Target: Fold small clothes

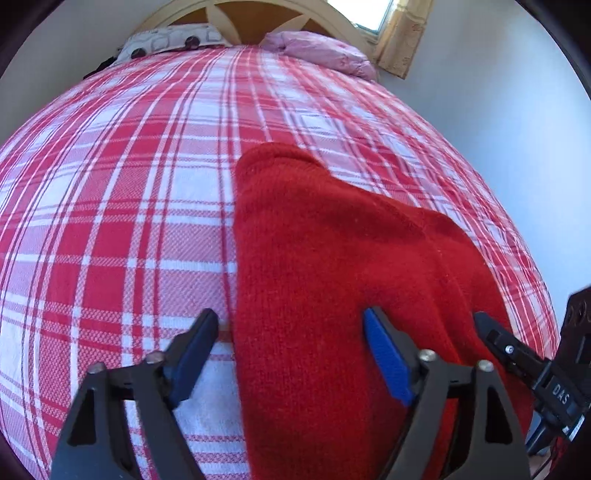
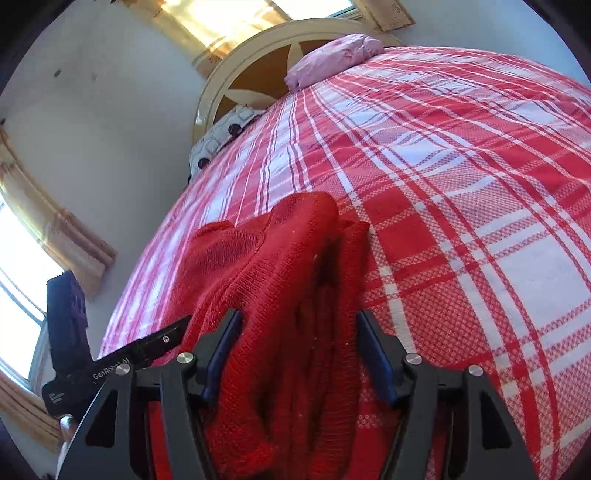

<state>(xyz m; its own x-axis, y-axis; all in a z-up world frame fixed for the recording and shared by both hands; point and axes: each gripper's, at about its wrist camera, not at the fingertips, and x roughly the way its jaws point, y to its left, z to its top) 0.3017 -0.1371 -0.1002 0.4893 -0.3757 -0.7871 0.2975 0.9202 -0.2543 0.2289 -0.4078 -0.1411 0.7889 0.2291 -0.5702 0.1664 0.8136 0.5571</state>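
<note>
A red knitted sweater lies bunched on the bed, near its right edge in the left wrist view. My left gripper is open at the sweater's near end. One of its fingers rests on the bedcover just left of the garment's edge, and the other lies on top of the knit. My right gripper straddles a thick ridge of the sweater, whose folds fill the gap between its blue pads; I see no firm squeeze, so it reads as open. Each gripper's tip shows at the side of the other view.
A red and white plaid bedcover spreads over the whole bed. At the far end are a pink pillow, a patterned pillow and a cream headboard. A white wall runs close along the bed's right side.
</note>
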